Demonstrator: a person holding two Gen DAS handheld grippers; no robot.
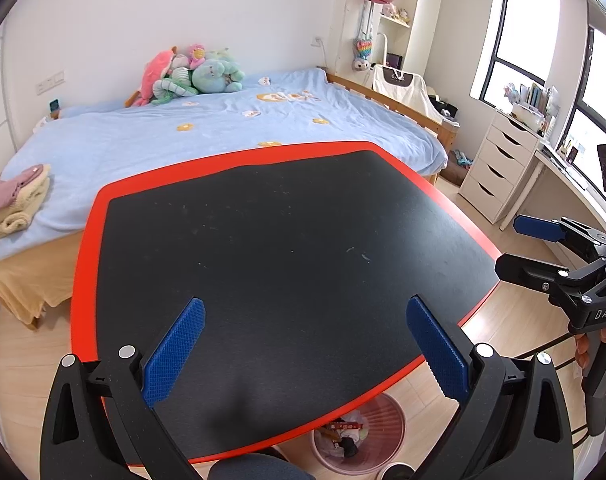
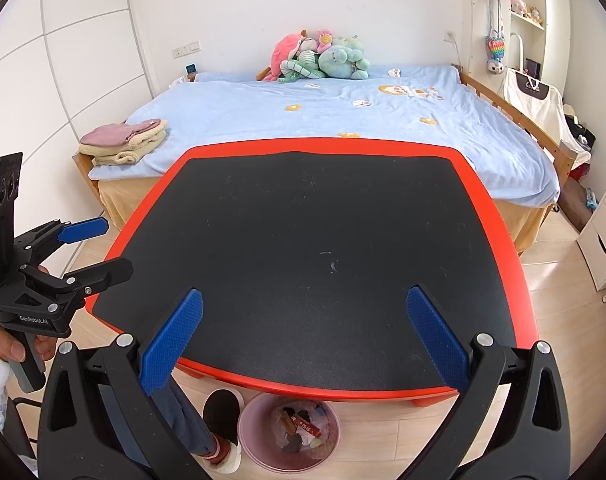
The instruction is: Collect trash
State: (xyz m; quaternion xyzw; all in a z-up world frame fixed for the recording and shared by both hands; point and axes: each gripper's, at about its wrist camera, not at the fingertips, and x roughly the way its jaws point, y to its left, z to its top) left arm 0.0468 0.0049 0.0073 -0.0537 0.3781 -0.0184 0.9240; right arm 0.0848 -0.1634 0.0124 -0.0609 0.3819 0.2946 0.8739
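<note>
Both claws, left claw point(image 1: 305, 354) and right claw point(image 2: 305, 348), spread apart, empty, above bare counter point(image 2: 319, 240). Trash point(image 2: 301, 426) already inside bin point(image 2: 259, 446) below. Collecting seemingly done; next, likely withdrawing.

Table point(image 2: 499, 236): black top, red rim | Bed point(image 2: 239, 120): blue cover, beyond table's far edge | Plush toys point(image 2: 323, 60): heaped at wall end of bed | Folded towels point(image 2: 123, 142): stacked on bed corner | White drawer unit point(image 1: 499, 160): below window
</note>
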